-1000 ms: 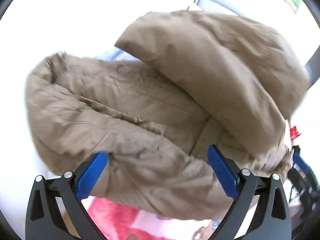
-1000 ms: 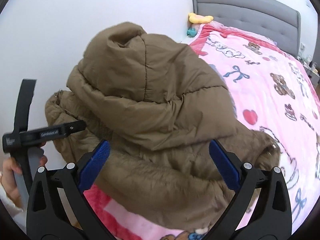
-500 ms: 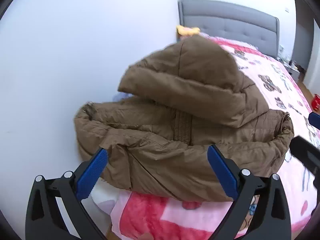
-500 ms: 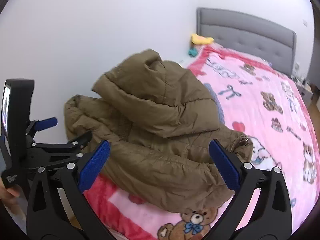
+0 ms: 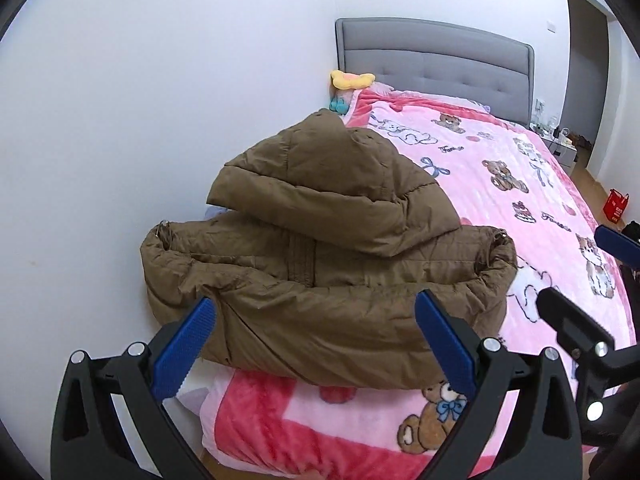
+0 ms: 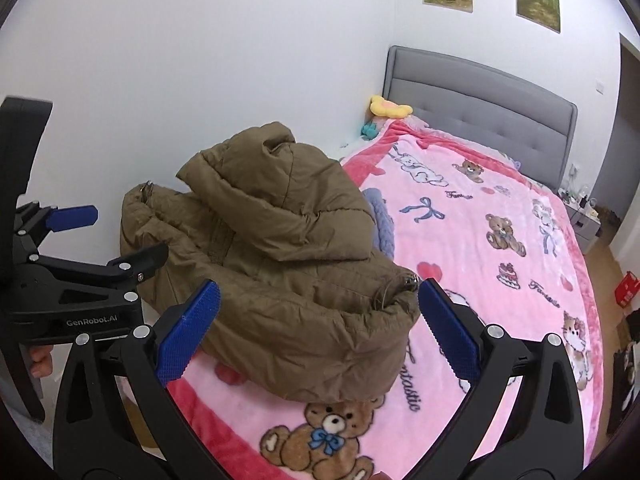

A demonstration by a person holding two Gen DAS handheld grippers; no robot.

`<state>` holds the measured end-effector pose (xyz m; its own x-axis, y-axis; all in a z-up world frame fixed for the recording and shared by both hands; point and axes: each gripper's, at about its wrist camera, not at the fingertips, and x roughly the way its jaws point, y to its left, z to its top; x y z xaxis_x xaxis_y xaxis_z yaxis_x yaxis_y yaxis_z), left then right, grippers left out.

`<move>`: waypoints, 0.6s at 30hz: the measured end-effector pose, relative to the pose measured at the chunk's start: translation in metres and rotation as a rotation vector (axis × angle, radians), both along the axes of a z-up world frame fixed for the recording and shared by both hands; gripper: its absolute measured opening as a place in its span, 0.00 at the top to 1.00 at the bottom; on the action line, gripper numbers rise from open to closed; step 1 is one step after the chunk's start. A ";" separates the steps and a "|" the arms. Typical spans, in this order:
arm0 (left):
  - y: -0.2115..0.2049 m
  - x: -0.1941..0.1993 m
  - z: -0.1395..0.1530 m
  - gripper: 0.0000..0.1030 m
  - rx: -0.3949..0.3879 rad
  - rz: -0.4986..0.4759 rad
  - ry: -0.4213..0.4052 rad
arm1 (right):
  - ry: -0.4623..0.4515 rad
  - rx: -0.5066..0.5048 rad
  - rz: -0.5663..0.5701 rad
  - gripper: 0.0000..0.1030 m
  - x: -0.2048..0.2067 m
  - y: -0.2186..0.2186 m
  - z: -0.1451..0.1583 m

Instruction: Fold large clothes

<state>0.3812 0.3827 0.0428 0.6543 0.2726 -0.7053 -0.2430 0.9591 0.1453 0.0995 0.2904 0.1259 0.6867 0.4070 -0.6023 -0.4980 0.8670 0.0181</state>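
Both claws gape wide and empty: left gripper (image 5: 316, 344) and right gripper (image 6: 318, 332) hover just short of the folded brown jacket (image 5: 320, 280), which sits on the pink blanket (image 6: 500, 240) beside the wall (image 5: 160, 100), the grey headboard (image 5: 436, 56) beyond.

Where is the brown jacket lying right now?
The brown jacket lies folded, hood on top, at the foot corner of the pink blanket, on the side against the white wall; both open grippers are off it.

White wall (image 6: 200, 40), grey headboard (image 6: 480, 92), pink blanket (image 6: 500, 248), wooden floor (image 5: 592, 184)
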 end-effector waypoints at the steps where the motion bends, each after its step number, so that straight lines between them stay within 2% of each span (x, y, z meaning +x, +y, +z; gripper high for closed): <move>1: -0.001 -0.001 0.000 0.05 -0.005 0.000 -0.001 | -0.002 -0.001 0.003 0.08 -0.001 0.000 0.000; 18: 0.010 -0.003 0.003 0.05 -0.043 -0.016 0.007 | -0.003 -0.003 0.006 0.08 -0.007 0.012 0.004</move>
